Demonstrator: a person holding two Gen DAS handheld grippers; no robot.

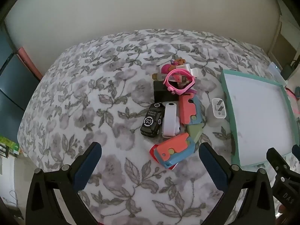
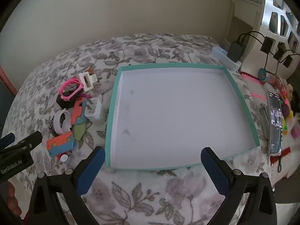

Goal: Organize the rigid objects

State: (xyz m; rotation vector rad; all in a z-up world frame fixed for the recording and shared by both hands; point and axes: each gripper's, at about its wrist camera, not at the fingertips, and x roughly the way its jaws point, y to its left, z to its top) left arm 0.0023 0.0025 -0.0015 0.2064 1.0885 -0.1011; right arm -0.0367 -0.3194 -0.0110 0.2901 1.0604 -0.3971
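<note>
A heap of small rigid things lies on the floral bedspread (image 1: 93,97): a black toy car (image 1: 152,121), a white band (image 1: 170,121), a pink watch band (image 1: 173,83) on a black box (image 1: 162,93), two orange-and-blue toy pieces (image 1: 173,151), and a white charger plug (image 1: 218,107). My left gripper (image 1: 150,150) hangs open just in front of the heap, holding nothing. To the right lies a shallow teal-rimmed tray (image 2: 113,101) with a bare white floor. My right gripper (image 2: 152,154) is open over the tray's near edge, nothing between its fingers.
A phone (image 2: 275,123) and colourful small toys (image 2: 286,110) lie right of the tray on a crocheted cloth. A power strip (image 2: 226,59) with a black adapter (image 2: 235,50) and cables sits at the bed's far right corner. A wall runs behind the bed.
</note>
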